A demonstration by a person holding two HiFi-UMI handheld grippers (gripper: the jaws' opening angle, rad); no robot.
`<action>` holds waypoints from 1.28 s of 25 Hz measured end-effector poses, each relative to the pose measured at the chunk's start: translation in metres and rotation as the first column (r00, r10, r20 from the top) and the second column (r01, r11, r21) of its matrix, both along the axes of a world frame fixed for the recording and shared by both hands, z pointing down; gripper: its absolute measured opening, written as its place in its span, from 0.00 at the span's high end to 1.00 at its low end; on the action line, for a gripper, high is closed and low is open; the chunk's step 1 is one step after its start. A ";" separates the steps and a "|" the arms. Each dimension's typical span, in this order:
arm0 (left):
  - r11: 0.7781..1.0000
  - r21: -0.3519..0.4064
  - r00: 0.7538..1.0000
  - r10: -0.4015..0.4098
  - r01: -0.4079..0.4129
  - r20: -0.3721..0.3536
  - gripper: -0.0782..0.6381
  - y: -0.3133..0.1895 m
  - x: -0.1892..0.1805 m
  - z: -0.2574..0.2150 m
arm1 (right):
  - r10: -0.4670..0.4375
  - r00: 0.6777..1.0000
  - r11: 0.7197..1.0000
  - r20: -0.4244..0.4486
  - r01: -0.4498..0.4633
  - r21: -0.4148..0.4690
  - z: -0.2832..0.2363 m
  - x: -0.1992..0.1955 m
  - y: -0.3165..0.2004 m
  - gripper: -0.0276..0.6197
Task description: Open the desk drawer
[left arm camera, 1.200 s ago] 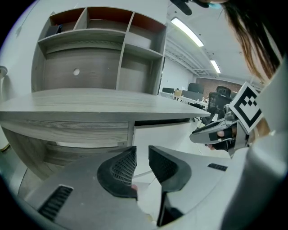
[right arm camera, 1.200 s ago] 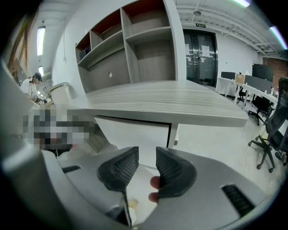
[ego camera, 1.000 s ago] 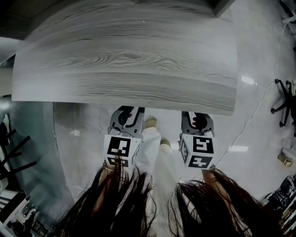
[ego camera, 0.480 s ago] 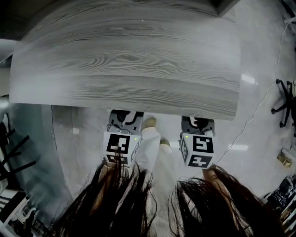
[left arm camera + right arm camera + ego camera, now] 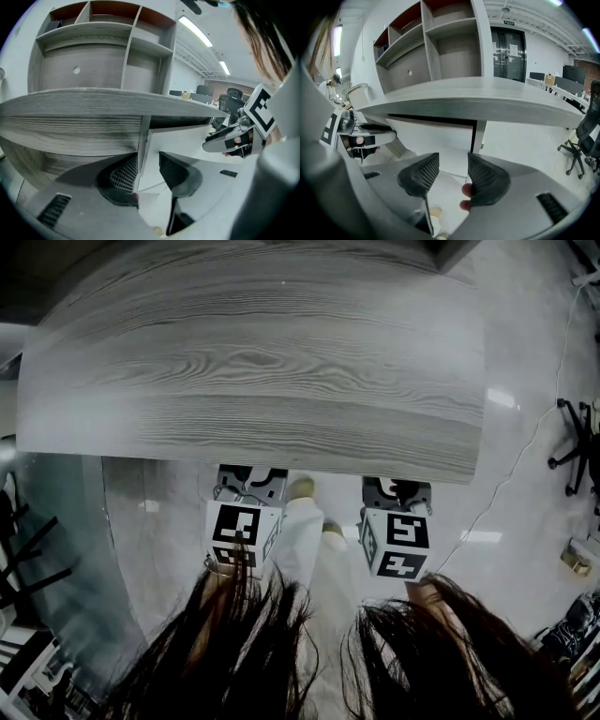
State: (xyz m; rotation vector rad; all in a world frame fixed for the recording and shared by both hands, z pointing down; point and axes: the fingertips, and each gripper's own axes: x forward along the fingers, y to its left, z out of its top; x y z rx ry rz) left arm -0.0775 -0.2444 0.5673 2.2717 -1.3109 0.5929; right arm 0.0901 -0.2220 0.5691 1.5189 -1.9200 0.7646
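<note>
In the head view the grey wood-grain desk top [image 5: 262,362] fills the upper half. Its near edge hides the jaw tips of my left gripper [image 5: 248,479] and right gripper [image 5: 397,491]. The left gripper [image 5: 147,164] is open, its jaws have just been opening, and the upright edge of a white panel [image 5: 140,145] under the desk top stands between them without the pads pressing on it. The right gripper [image 5: 453,171] is open too, its jaws also just opening, with nothing between them. It faces a white panel [image 5: 436,136] below a dark gap under the desk top.
A grey shelf unit [image 5: 103,47] with open compartments stands at the back of the desk. An office chair [image 5: 581,442] and a thin cable [image 5: 525,446] are on the pale floor at right. The person's white-clad legs and shoes [image 5: 305,488] are between the grippers.
The desk's near edge now covers more of both grippers' fronts than a second ago. The marker cubes sit in almost the same places.
</note>
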 end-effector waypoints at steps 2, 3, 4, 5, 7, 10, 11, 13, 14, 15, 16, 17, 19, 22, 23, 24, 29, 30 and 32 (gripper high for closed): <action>1.000 -0.002 1.000 0.008 -0.008 0.002 0.71 -0.001 0.001 0.000 | 0.009 1.000 1.000 0.004 -0.009 -0.006 0.000 -0.001 0.000 0.68; 1.000 -0.007 1.000 0.007 -0.007 -0.003 0.71 0.000 0.001 0.002 | 0.016 1.000 1.000 0.006 -0.015 -0.009 0.001 -0.001 0.000 0.68; 1.000 -0.012 1.000 0.007 -0.007 -0.007 0.71 0.001 0.001 0.004 | 0.022 1.000 1.000 0.008 -0.022 -0.012 0.001 0.000 0.000 0.68; 1.000 -0.015 1.000 0.009 -0.009 -0.010 0.71 0.001 0.002 0.004 | 0.029 1.000 0.999 0.009 -0.029 -0.014 0.001 0.001 0.000 0.68; 1.000 -0.011 1.000 0.026 -0.026 -0.010 0.71 0.000 0.006 0.000 | 0.038 0.999 0.999 0.011 -0.038 -0.015 0.001 0.003 -0.001 0.67; 0.999 -0.012 0.999 0.043 -0.044 -0.017 0.71 0.002 0.012 0.001 | 0.033 0.999 0.999 0.011 -0.033 -0.013 0.001 0.005 -0.002 0.67; 0.999 -0.015 0.999 0.043 -0.043 -0.020 0.71 0.002 0.013 0.003 | 0.029 1.000 1.000 0.009 -0.028 -0.010 0.001 0.004 -0.002 0.66; 0.999 -0.018 0.999 0.039 -0.040 -0.020 0.70 0.003 0.013 0.003 | 0.021 1.000 1.000 0.006 -0.021 -0.005 0.001 0.003 -0.004 0.66; 0.999 -0.020 0.999 0.038 -0.038 -0.019 0.70 0.003 0.013 0.003 | 0.018 1.000 1.000 0.006 -0.018 -0.003 0.001 0.003 -0.006 0.66; 0.999 -0.020 0.999 0.038 -0.038 -0.019 0.70 0.002 0.013 0.002 | 0.017 1.000 1.000 0.006 -0.017 -0.002 0.001 0.002 -0.007 0.66; 0.999 -0.017 0.999 0.039 -0.039 -0.017 0.70 0.001 0.013 0.001 | 0.018 1.000 1.000 0.007 -0.018 -0.002 0.001 0.002 -0.008 0.66; 0.999 -0.014 0.999 0.041 -0.041 -0.015 0.70 0.000 0.014 -0.001 | 0.020 1.000 1.000 0.007 -0.020 -0.003 0.001 0.002 -0.008 0.66; 0.999 -0.020 0.999 0.038 -0.038 -0.021 0.70 0.000 0.015 -0.001 | 0.023 1.000 1.000 0.005 -0.023 0.000 0.002 0.002 -0.009 0.66; 0.999 -0.035 0.999 0.028 -0.029 -0.036 0.70 0.003 0.014 0.003 | 0.013 1.000 1.000 -0.009 -0.013 0.005 0.004 0.002 -0.009 0.66; 0.999 -0.037 0.999 0.027 -0.029 -0.037 0.70 0.003 0.014 0.002 | 0.009 1.000 1.000 -0.013 -0.008 0.005 0.004 0.002 -0.009 0.66; 0.999 -0.037 0.999 0.029 -0.030 -0.037 0.70 0.003 0.014 0.002 | 0.007 1.000 1.000 -0.014 -0.007 0.004 0.004 0.002 -0.009 0.66; 0.998 -0.012 0.998 0.064 -0.064 -0.009 0.70 -0.006 0.018 -0.015 | 0.010 1.000 1.000 -0.010 -0.010 0.012 0.003 0.001 -0.007 0.66; 0.998 -0.012 0.998 0.067 -0.067 -0.010 0.70 -0.006 0.018 -0.016 | 0.010 1.000 1.000 -0.007 -0.010 0.011 0.003 0.000 -0.007 0.66; 0.997 -0.021 0.998 0.068 -0.068 -0.016 0.70 -0.004 0.018 -0.013 | 0.009 1.000 1.000 -0.005 -0.009 0.008 0.003 -0.001 -0.008 0.66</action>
